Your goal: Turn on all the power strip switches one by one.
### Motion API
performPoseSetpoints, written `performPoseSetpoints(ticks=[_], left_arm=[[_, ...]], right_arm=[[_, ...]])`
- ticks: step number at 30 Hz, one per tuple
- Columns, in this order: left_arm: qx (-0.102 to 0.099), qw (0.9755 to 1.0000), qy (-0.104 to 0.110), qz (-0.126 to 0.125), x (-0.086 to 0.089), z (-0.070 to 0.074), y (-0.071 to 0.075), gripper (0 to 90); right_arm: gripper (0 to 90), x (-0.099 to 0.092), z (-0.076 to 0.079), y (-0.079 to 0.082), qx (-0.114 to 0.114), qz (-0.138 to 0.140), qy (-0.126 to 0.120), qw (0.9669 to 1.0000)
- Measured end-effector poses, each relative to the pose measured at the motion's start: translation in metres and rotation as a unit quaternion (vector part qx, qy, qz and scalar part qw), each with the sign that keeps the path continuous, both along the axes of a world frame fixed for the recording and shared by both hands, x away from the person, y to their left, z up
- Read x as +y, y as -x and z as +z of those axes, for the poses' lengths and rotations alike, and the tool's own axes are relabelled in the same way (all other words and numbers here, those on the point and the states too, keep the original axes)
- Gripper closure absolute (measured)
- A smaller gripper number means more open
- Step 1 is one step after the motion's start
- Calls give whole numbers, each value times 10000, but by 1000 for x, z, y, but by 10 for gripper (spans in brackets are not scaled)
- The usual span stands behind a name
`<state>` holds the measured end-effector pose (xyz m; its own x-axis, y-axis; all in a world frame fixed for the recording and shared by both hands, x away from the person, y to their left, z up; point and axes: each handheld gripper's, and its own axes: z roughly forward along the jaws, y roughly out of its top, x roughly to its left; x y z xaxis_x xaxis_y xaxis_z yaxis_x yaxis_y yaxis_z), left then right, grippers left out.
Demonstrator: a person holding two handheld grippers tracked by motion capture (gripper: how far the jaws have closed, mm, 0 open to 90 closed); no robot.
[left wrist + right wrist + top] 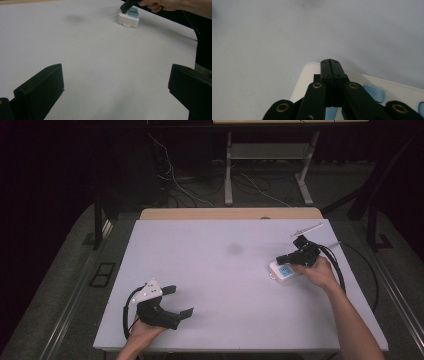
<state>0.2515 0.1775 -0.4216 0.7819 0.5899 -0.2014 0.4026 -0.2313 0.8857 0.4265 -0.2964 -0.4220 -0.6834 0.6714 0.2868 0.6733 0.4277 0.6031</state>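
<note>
White and matte, the tabletop (220,270) spreads out under both my arms, with a faint grey smudge (234,249) near its middle and a strip of light wood along its far edge. Beyond it, on the dark floor, stand the pale legs of another desk (270,165) among loose cables.

My left hand-held gripper (176,301) rests low at the near left of the tabletop, its grey three-cornered plate on top and its cable looping back toward my wrist. Its jaws stand wide apart with nothing between them; from the left gripper view they frame bare white surface.

My right hand-held gripper (284,258) is over the right side of the tabletop, well apart from the left one. Its jaws are pressed together, tips meeting flat, and they point down at a small white device (285,270) lying flat on the tabletop. The closed tip sits over the device's near edge; I cannot tell whether it touches. The device has rounded corners and light blue buttons (374,93), one marked with a power symbol.
</note>
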Motion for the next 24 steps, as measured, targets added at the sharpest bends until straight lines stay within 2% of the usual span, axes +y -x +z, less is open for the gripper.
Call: performPoseSetpoints(ticks=[2,5,9,11,24], left_arm=[[0,10000,2,-5,0,0,0,0],[5,10000,-2,-8,0,0,0,0],[10,10000,15,-1,0,0,0,0],[12,10000,10,-2,0,0,0,0],[11,10000,-6,-10,0,-1,0,0]], right_arm=[[900,0,1,0,24,8,-34,10000],[900,4,2,-1,29,75,54,10000],[900,6,3,-2,73,100,-96,9999],[900,5,5,-2,47,95,-148,9998],[900,-7,27,-2,-132,55,-65,9999]])
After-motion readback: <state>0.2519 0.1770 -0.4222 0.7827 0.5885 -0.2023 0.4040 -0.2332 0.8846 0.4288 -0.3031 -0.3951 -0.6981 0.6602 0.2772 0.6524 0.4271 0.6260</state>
